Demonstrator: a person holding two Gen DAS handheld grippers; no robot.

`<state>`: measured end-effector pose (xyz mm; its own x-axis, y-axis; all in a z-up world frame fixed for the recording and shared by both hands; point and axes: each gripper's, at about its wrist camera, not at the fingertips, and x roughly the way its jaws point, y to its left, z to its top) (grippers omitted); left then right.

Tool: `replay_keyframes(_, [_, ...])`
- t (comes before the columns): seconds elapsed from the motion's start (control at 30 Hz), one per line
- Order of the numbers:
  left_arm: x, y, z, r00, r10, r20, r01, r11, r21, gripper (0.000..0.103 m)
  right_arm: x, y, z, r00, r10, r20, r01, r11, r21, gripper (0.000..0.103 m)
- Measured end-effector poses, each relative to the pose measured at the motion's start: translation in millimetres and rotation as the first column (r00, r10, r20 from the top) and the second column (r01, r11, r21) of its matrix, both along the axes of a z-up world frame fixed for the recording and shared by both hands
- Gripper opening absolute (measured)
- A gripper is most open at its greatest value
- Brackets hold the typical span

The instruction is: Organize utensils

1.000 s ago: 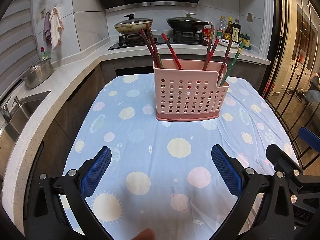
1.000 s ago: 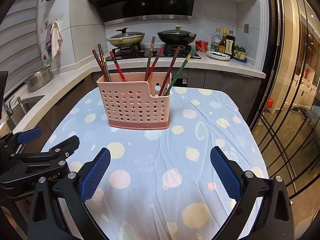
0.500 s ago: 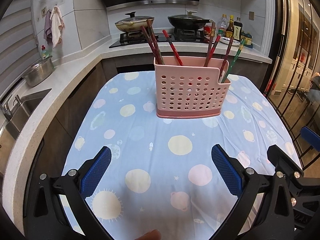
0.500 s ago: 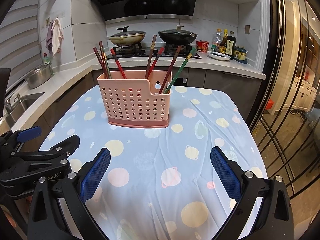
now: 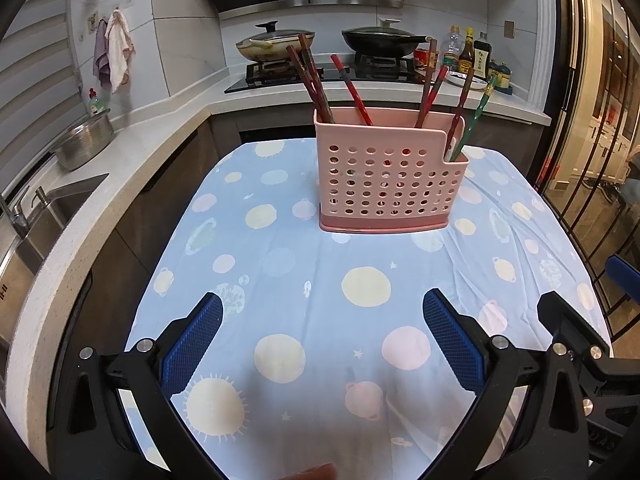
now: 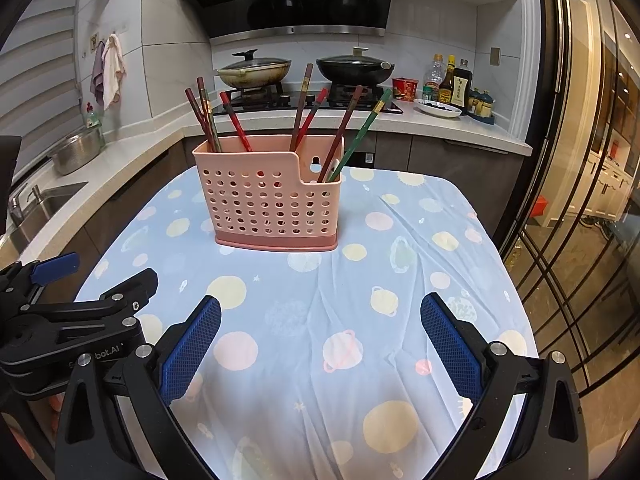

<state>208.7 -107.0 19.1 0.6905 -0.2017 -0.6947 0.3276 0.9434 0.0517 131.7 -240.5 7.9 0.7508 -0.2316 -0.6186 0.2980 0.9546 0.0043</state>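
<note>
Pink perforated utensil holder (image 5: 390, 178) stands upright on my table's blue planet-print cloth (image 5: 304, 280), toward the far edge. Chopsticks (image 5: 316, 80) lean out of it: a cluster at left, two mid-right, and two, one of them green (image 6: 362, 134), in the low-cut right compartment. The right wrist view shows a keyhole slot in the back wall there; the left wrist view hides it. My left gripper (image 5: 322, 344) and right gripper (image 6: 320, 350) are both spread wide, holding nothing, well short of the holder, which sits ahead between them. The left wrist view alone shows the faucet (image 5: 18, 216).
</note>
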Motion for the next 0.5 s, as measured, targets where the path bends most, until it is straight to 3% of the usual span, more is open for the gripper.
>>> replay_keyframes(0.5, [7.2, 8.8, -5.7, 0.999, 0.032, -0.011, -0.031, 0.999, 0.007, 0.096, -1.2, -16.7, -7.2, 0.999, -0.042, -0.013, 0.042, 0.999, 0.020, 0.096])
